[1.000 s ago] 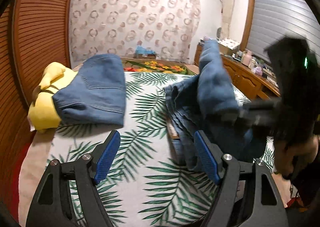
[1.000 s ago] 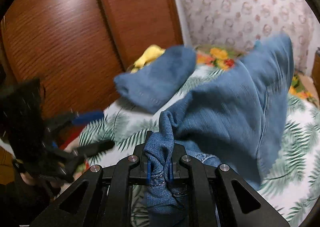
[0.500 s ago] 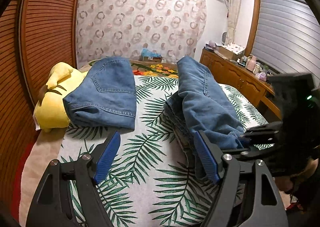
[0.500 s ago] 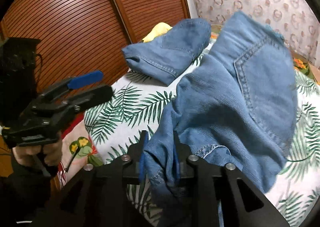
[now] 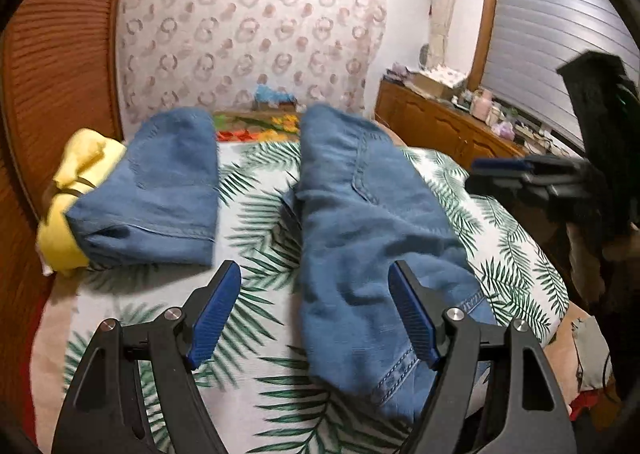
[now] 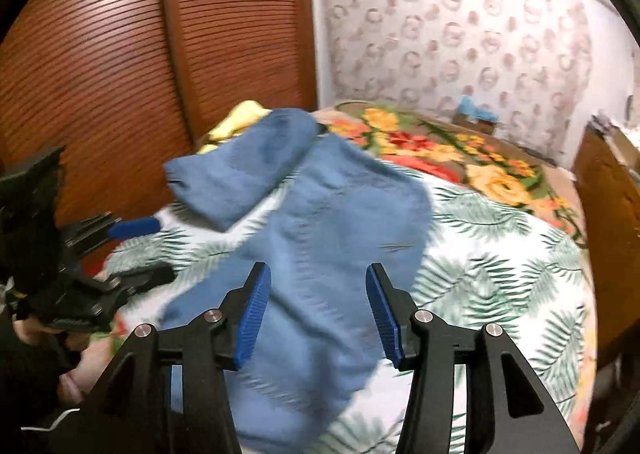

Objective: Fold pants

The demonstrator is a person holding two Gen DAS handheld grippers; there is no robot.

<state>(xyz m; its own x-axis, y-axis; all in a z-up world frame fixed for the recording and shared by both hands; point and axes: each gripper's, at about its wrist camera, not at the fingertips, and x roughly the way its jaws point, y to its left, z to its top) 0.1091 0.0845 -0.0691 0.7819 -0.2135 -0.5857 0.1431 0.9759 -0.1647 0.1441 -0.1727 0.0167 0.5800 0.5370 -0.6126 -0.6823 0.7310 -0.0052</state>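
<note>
The jeans (image 5: 360, 222) lie folded lengthwise on the bed (image 5: 516, 238), hem end bunched near the bed's near edge. Both hand-held grippers are open and hold nothing: the left (image 5: 316, 318) hovers over the hem end, the right (image 6: 318, 314) above the legs. The risk, I judge, is pinching only the top layer, so the legs slide apart when lifted. A second pair (image 5: 160, 194), on a yellow toy (image 5: 72, 190), lies near enough to snag.

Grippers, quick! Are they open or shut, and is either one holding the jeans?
Left gripper: open, holding nothing.
Right gripper: open, holding nothing; the jeans lie loose on the bed.
</note>
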